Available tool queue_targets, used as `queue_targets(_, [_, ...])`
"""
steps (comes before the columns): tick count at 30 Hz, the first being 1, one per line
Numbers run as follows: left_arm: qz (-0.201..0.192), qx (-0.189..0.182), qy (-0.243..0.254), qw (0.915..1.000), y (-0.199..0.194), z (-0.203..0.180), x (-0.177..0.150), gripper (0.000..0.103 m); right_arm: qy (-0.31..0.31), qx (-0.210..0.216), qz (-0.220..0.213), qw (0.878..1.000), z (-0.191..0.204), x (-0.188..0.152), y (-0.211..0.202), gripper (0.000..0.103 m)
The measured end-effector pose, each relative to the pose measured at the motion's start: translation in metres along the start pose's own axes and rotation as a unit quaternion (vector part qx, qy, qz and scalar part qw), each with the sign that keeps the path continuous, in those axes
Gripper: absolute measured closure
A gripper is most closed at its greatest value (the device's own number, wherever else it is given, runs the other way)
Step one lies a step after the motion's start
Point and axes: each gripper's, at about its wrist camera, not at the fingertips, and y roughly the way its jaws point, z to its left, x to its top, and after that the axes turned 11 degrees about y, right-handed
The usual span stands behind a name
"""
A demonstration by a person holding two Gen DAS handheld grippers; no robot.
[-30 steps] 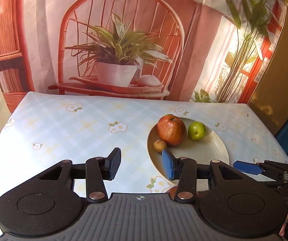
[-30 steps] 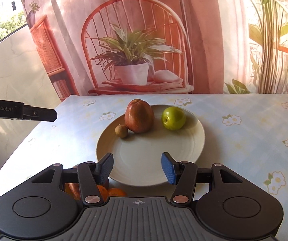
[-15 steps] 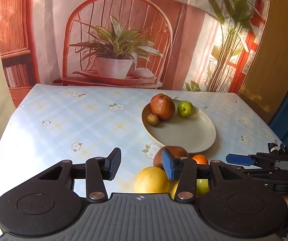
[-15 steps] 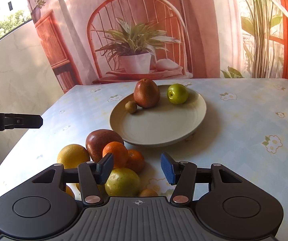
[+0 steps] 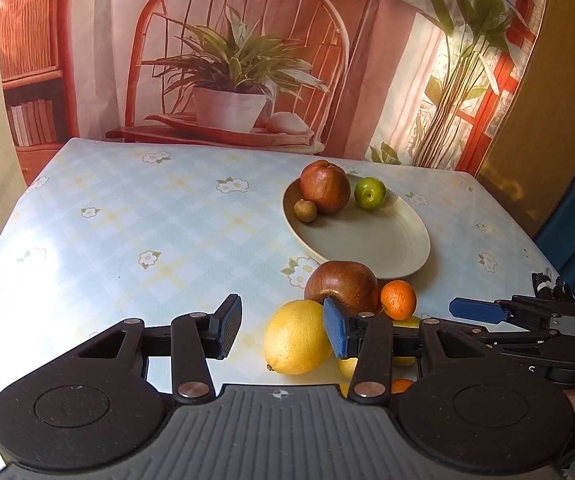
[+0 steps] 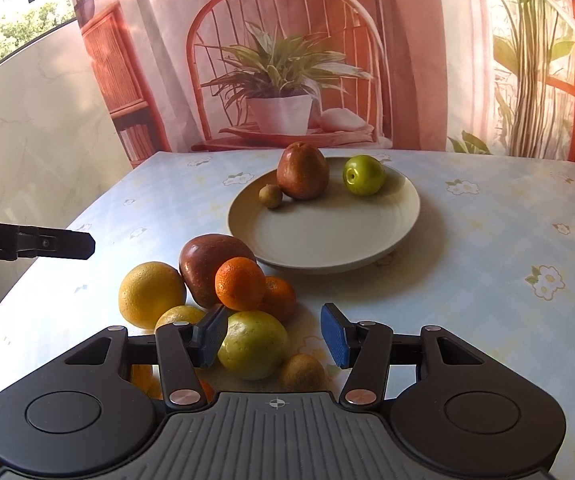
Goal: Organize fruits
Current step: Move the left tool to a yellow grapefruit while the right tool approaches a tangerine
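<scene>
Both tools, the left tool [image 5: 283, 332] and the right tool [image 6: 273, 334], hover with fingers spread, holding nothing, above a bench covered in a pale blue flowered cloth [image 6: 487, 248]. A round cream plate [image 6: 327, 236] carries a large red apple [image 6: 302, 176], a green apple [image 6: 363, 175] and a small brown fruit [image 6: 270, 196]. Just beside its near rim lies a loose pile: a yellow grapefruit [image 6: 151, 294], a dark red apple [image 6: 207, 264], an orange tangerine [image 6: 240, 284] and a yellow-green citrus [image 6: 253, 344].

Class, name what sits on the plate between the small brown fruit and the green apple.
A red apple sits between them on the plate, clearest in the right wrist view.
</scene>
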Motion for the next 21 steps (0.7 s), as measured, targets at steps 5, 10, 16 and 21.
queue_targets(5, [0.006,-0.004,0.001,1.0,0.002,-0.003,-0.003,0.056,0.001,-0.001,0.007,1.0,-0.004,-0.006,0.0,0.054])
queue_targets(10, [0.004,-0.001,0.002,1.0,0.002,-0.003,-0.001,0.056,-0.016,0.015,0.003,1.0,0.002,0.003,0.003,0.055])
queue_targets(16, [0.004,-0.002,-0.002,1.0,0.002,-0.003,-0.001,0.056,-0.059,0.032,0.003,0.998,0.016,0.013,0.015,0.063])
queue_targets(21, [0.012,-0.014,0.0,0.9998,0.006,-0.006,-0.002,0.056,-0.052,0.041,0.012,0.998,0.017,0.019,0.027,0.063])
